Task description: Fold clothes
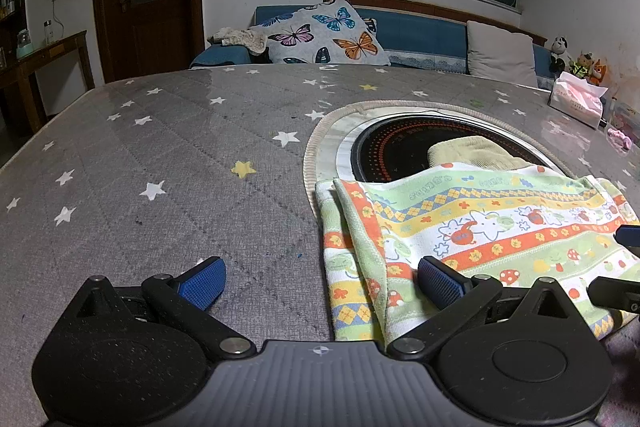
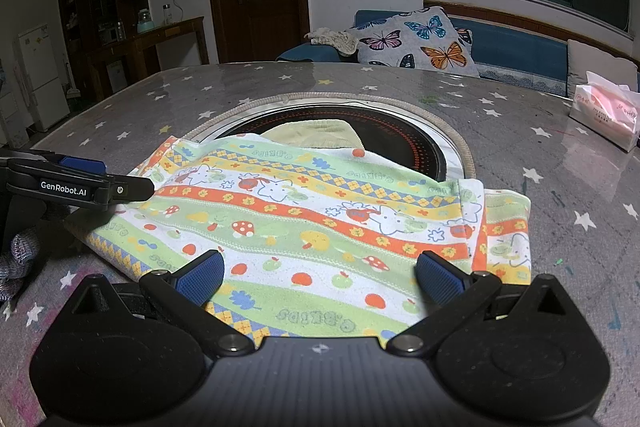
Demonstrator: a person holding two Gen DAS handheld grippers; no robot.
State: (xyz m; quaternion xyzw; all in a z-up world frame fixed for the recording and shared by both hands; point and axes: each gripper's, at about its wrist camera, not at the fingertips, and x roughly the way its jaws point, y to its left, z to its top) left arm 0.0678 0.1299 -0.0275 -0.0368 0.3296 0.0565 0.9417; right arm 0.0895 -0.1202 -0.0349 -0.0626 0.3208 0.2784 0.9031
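A folded child's garment (image 1: 492,227) (image 2: 320,215), striped green, orange and yellow with mushrooms and cartoon animals, lies flat on the star-patterned table cover (image 1: 180,167). Its far edge overlaps a round black cooktop (image 1: 400,143) (image 2: 404,139). A cream cloth (image 1: 468,151) (image 2: 316,133) shows behind it. My left gripper (image 1: 322,283) is open at the garment's left end, its right finger over the folded edge. It appears from the side in the right wrist view, left gripper (image 2: 100,175). My right gripper (image 2: 320,279) is open over the garment's near edge, and its tips enter the left wrist view, right gripper (image 1: 620,263).
A tissue pack (image 1: 576,99) (image 2: 604,115) stands at the table's far right, with a small pink item (image 1: 618,139) beside it. Grey knitted fabric (image 2: 20,255) sits at the near left. Beyond the table is a blue sofa with a butterfly cushion (image 1: 324,35).
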